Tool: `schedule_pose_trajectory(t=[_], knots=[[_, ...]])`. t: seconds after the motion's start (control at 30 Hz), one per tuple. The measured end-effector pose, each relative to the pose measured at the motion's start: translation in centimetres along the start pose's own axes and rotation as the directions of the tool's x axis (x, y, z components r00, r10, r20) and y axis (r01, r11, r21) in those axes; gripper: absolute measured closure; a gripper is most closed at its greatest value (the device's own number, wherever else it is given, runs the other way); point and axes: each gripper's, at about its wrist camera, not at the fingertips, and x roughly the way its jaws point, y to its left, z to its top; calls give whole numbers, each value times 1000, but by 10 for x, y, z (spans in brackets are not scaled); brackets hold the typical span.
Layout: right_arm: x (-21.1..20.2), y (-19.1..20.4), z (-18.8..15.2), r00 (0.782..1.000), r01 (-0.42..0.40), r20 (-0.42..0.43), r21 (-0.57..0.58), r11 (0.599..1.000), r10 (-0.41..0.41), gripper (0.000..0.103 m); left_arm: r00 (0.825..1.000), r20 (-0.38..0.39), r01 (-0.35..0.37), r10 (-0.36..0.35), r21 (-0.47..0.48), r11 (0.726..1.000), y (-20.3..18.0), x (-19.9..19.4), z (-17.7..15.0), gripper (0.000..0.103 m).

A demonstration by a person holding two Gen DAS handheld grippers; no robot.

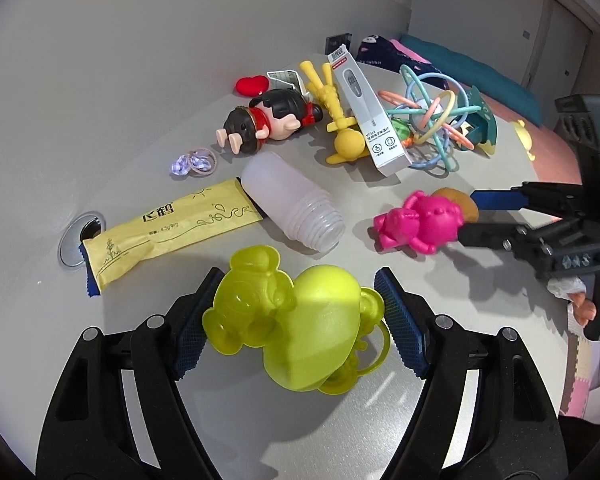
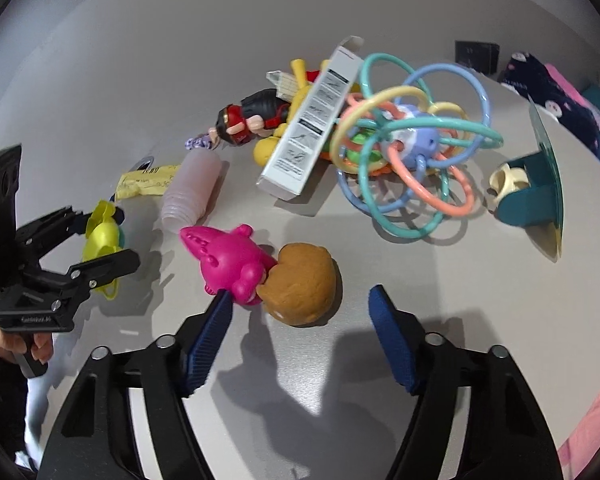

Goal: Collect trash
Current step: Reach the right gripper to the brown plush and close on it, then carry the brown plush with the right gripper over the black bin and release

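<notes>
Left gripper (image 1: 296, 322) clamps the light, slippery yellow-green toy (image 1: 296, 320) at its sides; right gripper (image 2: 300, 340), unclenched, flanks the soft-looking brown toy (image 2: 300, 288).

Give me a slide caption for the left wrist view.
Left claw grips a yellow-green toy on a cluttered table.

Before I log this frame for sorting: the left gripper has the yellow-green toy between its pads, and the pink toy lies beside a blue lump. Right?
Not quite: the lump is brown, not blue, as the right wrist view shows. The rest holds: the left gripper has the yellow-green toy between its pads, and the pink toy lies beside that lump.
</notes>
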Motion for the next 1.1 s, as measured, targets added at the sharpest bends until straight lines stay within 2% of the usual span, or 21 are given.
schedule_pose_trajectory(t=[0.07, 0.3, 0.33, 0.47, 0.6, 0.8, 1.1], knots=[[5, -7, 3, 1000, -4, -5, 27, 1000, 4, 45, 1000, -2, 0, 0, -7, 1000, 0, 0, 0, 28], [18, -2, 18, 999, 50, 18, 18, 999, -50, 45, 1000, -7, 5, -5, -9, 1000, -2, 0, 3, 28], [19, 1, 19, 998, 62, 20, 11, 998, -62, 56, 1000, -6, 6, -6, -8, 1000, -3, 0, 3, 28], [15, 10, 19, 996, 84, 38, -7, 996, -84, 56, 1000, 10, 6, -7, 14, 1000, -9, -7, 4, 28], [-10, 9, 13, 993, 78, 84, 6, 997, -78, 56, 999, 31, 13, -14, 55, 998, -24, -17, 10, 28], [-58, -9, -3, 984, 112, 137, 41, 993, -117, 56, 997, 51, 53, -57, 86, 995, -58, -24, 25, 28], [-130, -73, -48, 954, 208, 185, 155, 966, -235, 56, 986, 32, 152, -161, 194, 969, -155, -12, 44, 28]])
